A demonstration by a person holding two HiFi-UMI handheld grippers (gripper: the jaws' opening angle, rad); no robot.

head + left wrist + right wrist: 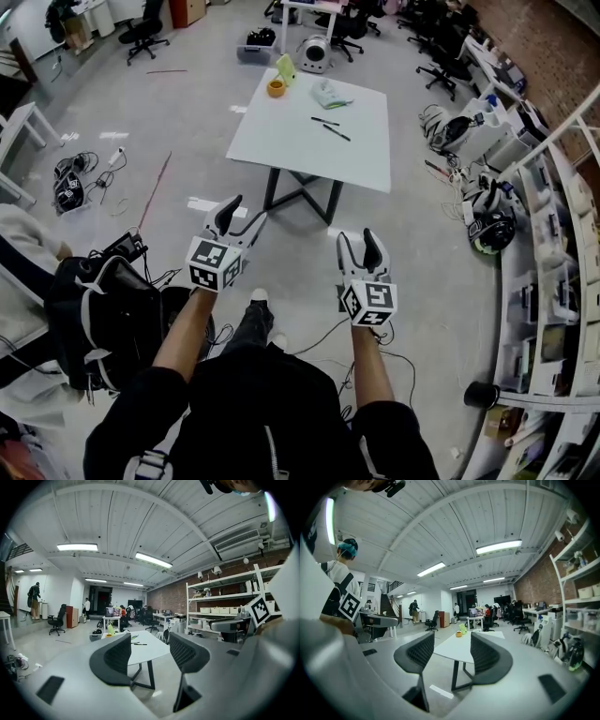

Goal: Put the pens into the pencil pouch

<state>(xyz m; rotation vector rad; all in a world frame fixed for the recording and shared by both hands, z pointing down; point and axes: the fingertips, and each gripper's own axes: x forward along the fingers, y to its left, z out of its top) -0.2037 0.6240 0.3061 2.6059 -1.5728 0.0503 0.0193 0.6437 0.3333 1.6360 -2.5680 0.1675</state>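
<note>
Hovering L gripper [241, 218] + R gripper [359, 246], jaws apart, empty | pens [325, 121] on table [300, 145] well ahead

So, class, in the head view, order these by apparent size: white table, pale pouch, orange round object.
1. White table
2. Pale pouch
3. Orange round object
The pouch and the orange object lie on that table, so distance barely skews the ranking.

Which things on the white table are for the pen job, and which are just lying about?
For the job: two black pens; pale pencil pouch; left gripper and right gripper, both open and empty.
Just lying about: small orange round thing; yellow-green object beside it.
</note>
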